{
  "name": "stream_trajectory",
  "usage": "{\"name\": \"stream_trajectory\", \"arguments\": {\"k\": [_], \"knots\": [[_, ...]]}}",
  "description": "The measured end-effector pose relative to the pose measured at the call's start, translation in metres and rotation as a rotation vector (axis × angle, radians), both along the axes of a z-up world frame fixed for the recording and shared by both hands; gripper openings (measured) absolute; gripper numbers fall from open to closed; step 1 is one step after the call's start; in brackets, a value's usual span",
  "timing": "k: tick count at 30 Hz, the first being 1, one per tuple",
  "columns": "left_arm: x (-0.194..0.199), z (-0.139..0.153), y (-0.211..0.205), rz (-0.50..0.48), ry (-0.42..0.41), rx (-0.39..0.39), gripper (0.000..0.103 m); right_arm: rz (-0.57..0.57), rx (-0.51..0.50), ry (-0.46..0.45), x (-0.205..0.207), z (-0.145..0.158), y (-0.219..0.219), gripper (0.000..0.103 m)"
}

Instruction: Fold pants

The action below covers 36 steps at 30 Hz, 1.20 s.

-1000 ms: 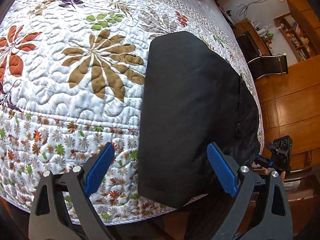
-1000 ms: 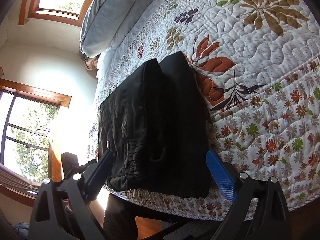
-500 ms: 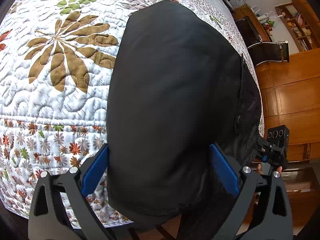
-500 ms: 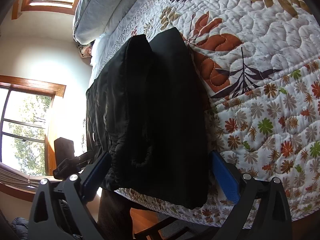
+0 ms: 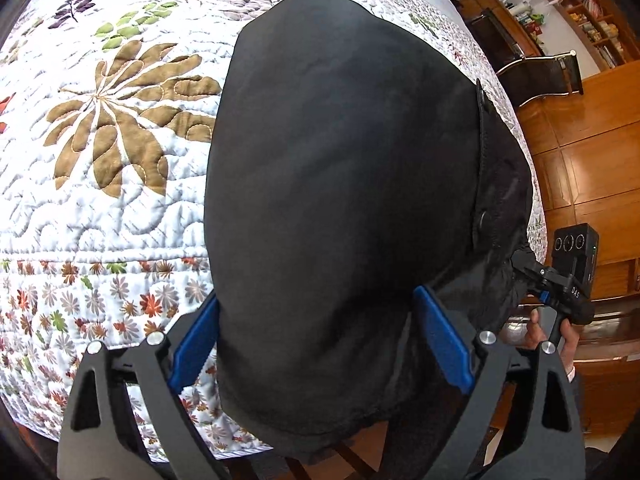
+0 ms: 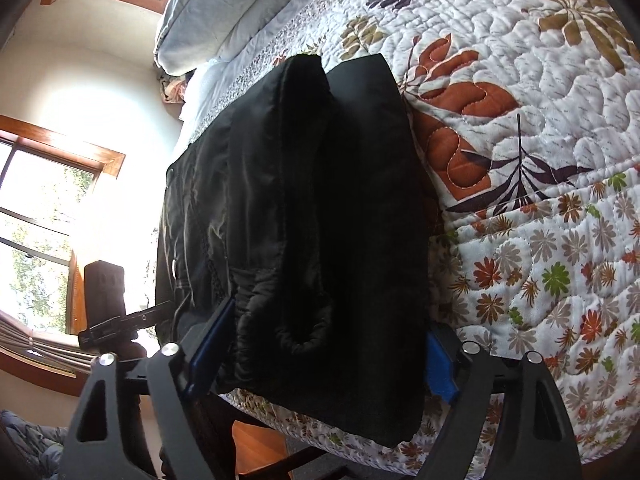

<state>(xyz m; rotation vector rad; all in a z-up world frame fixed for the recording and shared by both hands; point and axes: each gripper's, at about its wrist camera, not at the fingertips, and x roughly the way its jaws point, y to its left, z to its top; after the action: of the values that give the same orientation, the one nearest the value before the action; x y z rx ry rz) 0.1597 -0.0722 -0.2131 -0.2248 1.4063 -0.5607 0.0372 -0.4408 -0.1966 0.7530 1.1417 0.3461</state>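
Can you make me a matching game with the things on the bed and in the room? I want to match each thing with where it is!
Things:
1. black folded pants
2. grey pillow
3. big brown quilted leaf
4. wooden-framed window

Places:
A. at the head of the bed
B. in the wall beside the bed
C. on the flowery quilt at the bed's edge, between the open blue gripper pads
D. stitched into the quilt next to the pants

Pairs: 1-C, 2-A, 3-D, 4-B

The folded black pants (image 5: pixel 340 184) are filling the gap between my left gripper's (image 5: pixel 316 340) spread fingers, blocking passage there. Bare quilt (image 5: pixel 104 200) is lying free to their left. My right gripper (image 6: pixel 320 348) is straddling the same bundle.
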Motion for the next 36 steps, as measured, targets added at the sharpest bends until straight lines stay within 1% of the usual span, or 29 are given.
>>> {"name": "stream_trajectory", "arguments": {"k": [2, 3, 5, 8, 12, 20, 26, 31, 36], "knots": [[0.0, 0.002, 0.001, -0.009, -0.009, 0.007, 0.083, 0.009, -0.014, -0.021, -0.002, 0.003, 0.0, 0.066], [0.001, 0.003, 0.001, -0.009, -0.01, 0.007, 0.079, 0.014, -0.02, -0.034, -0.003, 0.006, 0.001, 0.063], [0.0, 0.006, 0.0, -0.009, -0.019, 0.006, 0.074, 0.024, -0.031, -0.06, -0.003, 0.013, 0.004, 0.054], [0.0, 0.009, 0.007, -0.002, -0.037, 0.0, 0.067, 0.039, -0.036, -0.091, -0.002, 0.022, 0.007, 0.049], [0.005, 0.015, 0.013, 0.006, -0.07, -0.001, 0.06, 0.051, -0.041, -0.118, 0.003, 0.033, 0.013, 0.047], [0.025, 0.021, 0.021, 0.038, -0.106, -0.004, 0.059, 0.06, -0.047, -0.143, 0.023, 0.038, 0.019, 0.047], [0.05, 0.024, 0.029, 0.071, -0.123, -0.011, 0.058, 0.077, -0.059, -0.165, 0.055, 0.047, 0.032, 0.047], [0.074, 0.025, 0.037, 0.112, -0.133, -0.014, 0.058, 0.109, -0.089, -0.183, 0.09, 0.054, 0.048, 0.047], [0.103, 0.024, 0.047, 0.15, -0.138, -0.011, 0.058, 0.143, -0.104, -0.19, 0.128, 0.055, 0.062, 0.047]]}}
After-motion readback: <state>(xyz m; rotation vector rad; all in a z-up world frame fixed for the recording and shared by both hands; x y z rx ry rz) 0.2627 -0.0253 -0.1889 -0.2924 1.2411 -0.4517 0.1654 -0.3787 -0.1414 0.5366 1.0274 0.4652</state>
